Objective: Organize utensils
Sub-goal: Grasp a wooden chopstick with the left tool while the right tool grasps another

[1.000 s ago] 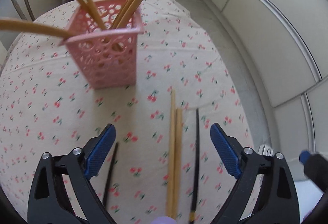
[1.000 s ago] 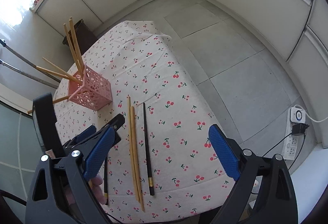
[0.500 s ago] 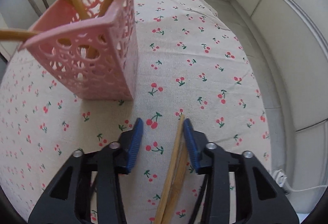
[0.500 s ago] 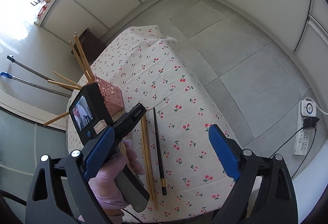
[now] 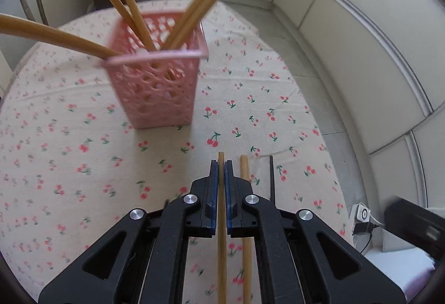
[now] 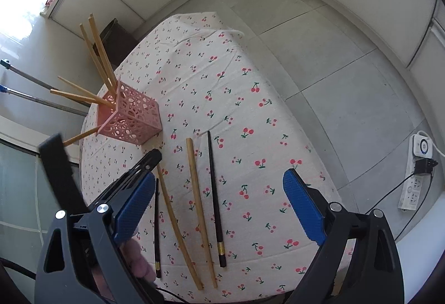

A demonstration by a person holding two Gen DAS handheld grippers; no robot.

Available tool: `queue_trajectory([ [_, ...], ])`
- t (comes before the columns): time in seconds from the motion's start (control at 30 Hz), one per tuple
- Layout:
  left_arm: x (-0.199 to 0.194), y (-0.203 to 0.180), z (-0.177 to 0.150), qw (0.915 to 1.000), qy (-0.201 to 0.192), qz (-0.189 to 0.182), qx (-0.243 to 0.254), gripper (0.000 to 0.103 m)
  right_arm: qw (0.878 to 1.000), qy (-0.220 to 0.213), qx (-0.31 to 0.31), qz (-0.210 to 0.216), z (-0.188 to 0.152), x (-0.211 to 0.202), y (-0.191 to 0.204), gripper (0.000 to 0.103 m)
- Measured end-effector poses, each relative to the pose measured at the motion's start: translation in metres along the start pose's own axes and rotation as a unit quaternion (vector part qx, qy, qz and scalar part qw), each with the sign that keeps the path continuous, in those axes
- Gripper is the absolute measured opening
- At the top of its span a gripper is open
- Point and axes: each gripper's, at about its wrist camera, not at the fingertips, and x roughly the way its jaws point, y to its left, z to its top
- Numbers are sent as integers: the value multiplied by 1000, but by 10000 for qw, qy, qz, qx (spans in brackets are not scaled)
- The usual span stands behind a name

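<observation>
While clamped between left fingers (image 5: 213, 187), chopstick (image 5: 221, 234)

My right hand-held gripper (image 6: 218, 213) hangs spread wide over four chopsticks (image 6: 200, 209) on the counter (image 6: 222, 86); pink basket (image 6: 130, 117) far left.

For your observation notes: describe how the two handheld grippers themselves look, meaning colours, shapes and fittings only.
Both the left gripper and the right gripper have black plastic arms with triangular cut-outs, silver round bolts at the joints, and blue textured finger pads. A pink-gloved hand shows beneath.
</observation>
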Motion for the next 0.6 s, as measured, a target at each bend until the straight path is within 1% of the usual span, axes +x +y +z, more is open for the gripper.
queue_trajectory([
  [0.07,-23,5,-1,9998,-153,-59,57,4,9999,89,-73,14,0,13,10,90],
  [0.17,-60,15,-1,9991,-402,-88,135,4,9997,48,-230,-93,1,31,27,89],
  [0.23,-80,26,-6,9987,-470,-133,148,4,9990,47,-412,-163,1,43,40,82],
  [0.3,-96,32,-15,9984,-517,-125,171,4,9976,95,-633,-271,0,55,54,67],
  [0.33,-103,36,-17,9982,-555,-124,165,4,9965,114,-757,-331,-1,61,60,62],
  [0.37,-108,37,-19,9981,-590,-124,154,4,9950,130,-908,-404,-2,68,67,52],
  [0.4,-114,41,-20,9977,-642,-125,148,4,9936,142,-1020,-468,-4,73,73,46],
  [0.57,-133,56,-17,9960,-880,-90,134,4,9878,216,-1273,-873,-4,98,83,44],
  [0.6,-132,58,-16,9958,-904,-80,121,4,9869,247,-1296,-926,-4,103,84,42],
])
